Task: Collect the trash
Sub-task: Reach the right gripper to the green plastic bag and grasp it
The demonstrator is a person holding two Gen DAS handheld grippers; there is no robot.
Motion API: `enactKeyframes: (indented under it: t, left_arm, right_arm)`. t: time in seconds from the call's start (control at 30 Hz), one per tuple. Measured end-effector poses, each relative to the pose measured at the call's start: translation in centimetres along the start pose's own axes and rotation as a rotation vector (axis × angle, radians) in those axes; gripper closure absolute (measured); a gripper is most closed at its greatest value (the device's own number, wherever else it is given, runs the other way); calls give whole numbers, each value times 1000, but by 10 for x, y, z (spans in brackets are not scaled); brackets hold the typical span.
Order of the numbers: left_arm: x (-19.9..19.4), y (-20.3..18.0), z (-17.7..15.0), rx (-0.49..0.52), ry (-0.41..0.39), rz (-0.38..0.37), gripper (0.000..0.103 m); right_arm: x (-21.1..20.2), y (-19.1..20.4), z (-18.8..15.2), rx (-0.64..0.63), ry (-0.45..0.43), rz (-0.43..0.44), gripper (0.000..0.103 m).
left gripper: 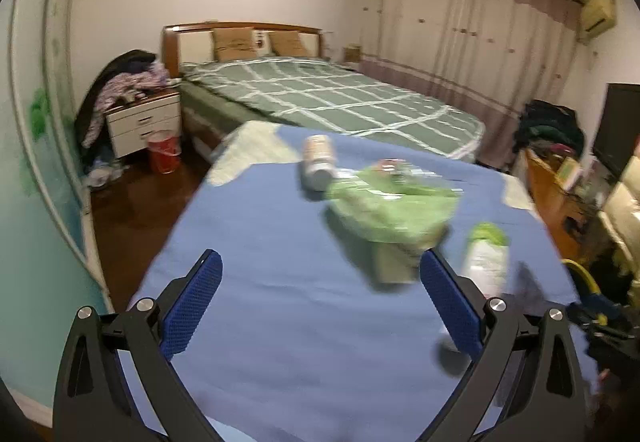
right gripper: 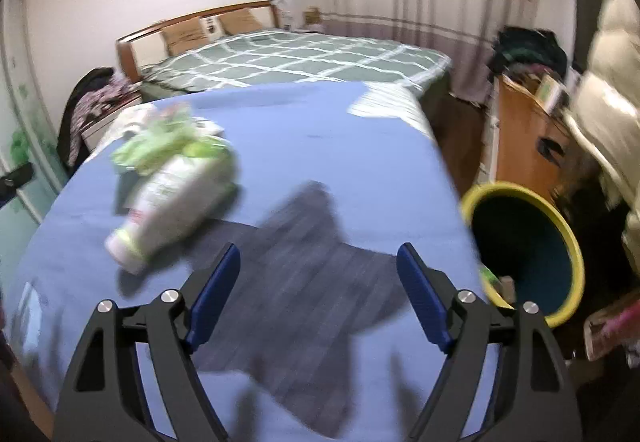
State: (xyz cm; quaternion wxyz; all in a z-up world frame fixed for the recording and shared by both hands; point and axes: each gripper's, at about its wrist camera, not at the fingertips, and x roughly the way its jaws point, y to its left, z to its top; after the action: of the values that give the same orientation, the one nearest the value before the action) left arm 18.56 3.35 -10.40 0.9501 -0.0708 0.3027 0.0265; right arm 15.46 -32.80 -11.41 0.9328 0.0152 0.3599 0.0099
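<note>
1. Red bin (left gripper: 164,154) on the floor by the white nightstand (left gripper: 144,124) – contents too blurred to tell.
2. Left gripper (left gripper: 320,282) over the blue cloth (left gripper: 260,242), fingers spread wide, nothing between them.
3. Trash on the cloth, left to right in the left view: can (left gripper: 318,162) on its side, crumpled green bag (left gripper: 392,206) touching it, white bottle (left gripper: 486,258) with green cap just beside the right finger.
4. Right gripper (right gripper: 320,270) above the cloth, fingers spread, empty; same bottle (right gripper: 168,202) lies left of it, resting against the bag (right gripper: 168,140).
5. Yellow-rimmed bucket (right gripper: 568,242) just off the cloth's right edge – dark inside, something small and greenish near its lower rim, cannot tell what.
</note>
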Motion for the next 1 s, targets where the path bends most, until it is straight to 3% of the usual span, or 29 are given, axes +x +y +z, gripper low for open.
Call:
enactKeyframes:
  t: [0.33, 0.43, 0.63, 0.83, 0.93, 1.0]
  left_arm:
    - [44, 57, -3, -58, -53, 217, 6]
    - [46, 65, -3, -92, -53, 213, 6]
    - [46, 63, -1, -90, -79, 249, 6]
    - [49, 63, 1, -102, -53, 274, 6]
    - [50, 64, 0, -116, -42, 288, 6]
    - [50, 62, -1, -111, -44, 293, 6]
  right_arm:
    - [21, 95, 47, -92, -17, 95, 25]
    - [32, 114, 69, -110, -17, 119, 25]
    - [82, 138, 111, -122, 35, 83, 26]
    - [123, 140, 133, -93, 103, 76, 37]
    - [137, 138, 132, -75, 149, 95, 47]
    - [145, 139, 131, -66, 174, 115, 62]
